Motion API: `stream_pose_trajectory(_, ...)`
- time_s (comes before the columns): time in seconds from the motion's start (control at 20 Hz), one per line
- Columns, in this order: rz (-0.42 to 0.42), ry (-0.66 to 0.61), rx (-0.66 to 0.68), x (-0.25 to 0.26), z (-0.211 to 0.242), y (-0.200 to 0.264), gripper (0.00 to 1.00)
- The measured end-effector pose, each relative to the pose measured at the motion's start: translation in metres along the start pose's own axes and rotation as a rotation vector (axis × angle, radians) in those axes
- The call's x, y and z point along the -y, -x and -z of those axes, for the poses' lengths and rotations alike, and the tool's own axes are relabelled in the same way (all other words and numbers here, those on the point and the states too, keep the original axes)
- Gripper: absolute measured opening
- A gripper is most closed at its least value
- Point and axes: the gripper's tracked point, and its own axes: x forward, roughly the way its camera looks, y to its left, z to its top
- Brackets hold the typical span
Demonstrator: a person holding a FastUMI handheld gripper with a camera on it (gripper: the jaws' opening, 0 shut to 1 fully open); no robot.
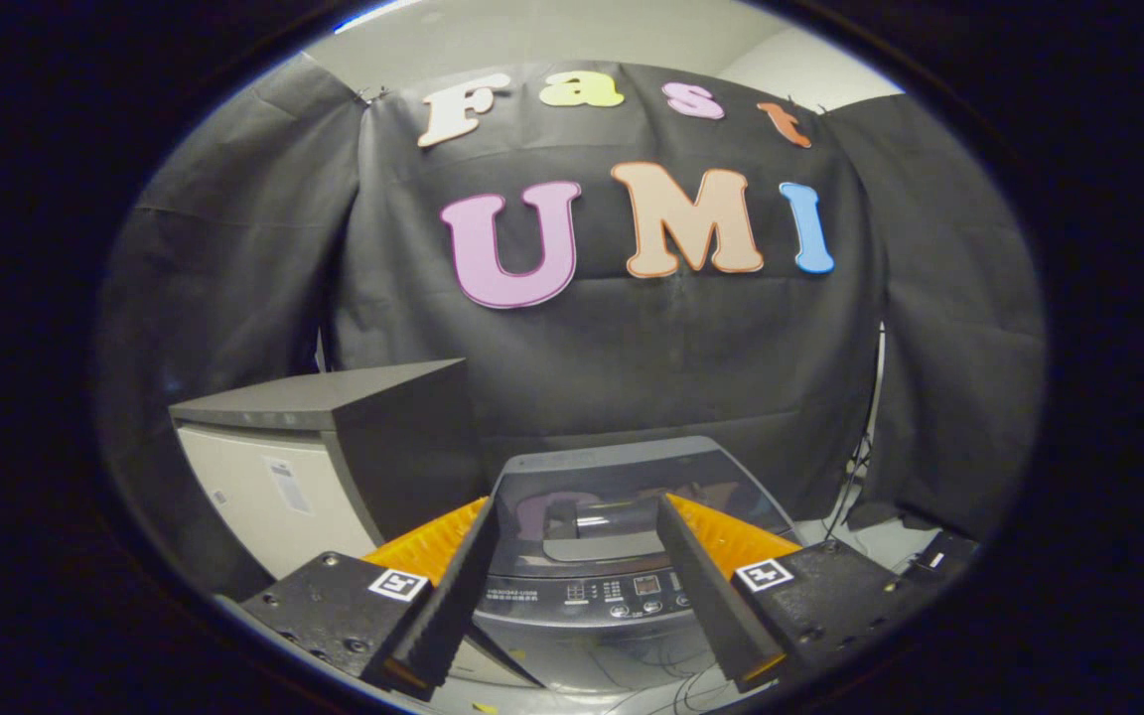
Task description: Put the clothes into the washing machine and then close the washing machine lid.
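The gripper (577, 516) has its fingers spread apart with nothing between them. Just beyond them stands the washer (622, 556), its lid (632, 487) down and glossy. A grey cabinet (334, 447) stands close beside the washer. Cables (860, 467) hang along the cloth wall behind.

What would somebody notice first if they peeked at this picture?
Probably the washing machine, standing just ahead of the gripper with its shiny lid down flat and its button panel showing between the two open fingers, which hold nothing. Next, the boxy grey-topped cabinet beside the machine, against the black cloth wall.
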Motion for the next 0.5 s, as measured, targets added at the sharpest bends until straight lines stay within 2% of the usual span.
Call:
stream_pose_trajectory(0.3, 0.01, 0.066, 0.064, 0.012, -0.021, 0.043, 0.97)
stream_pose_trajectory(0.5, -0.009, 0.027, 0.096, 0.013, -0.033, 0.07, 0.97)
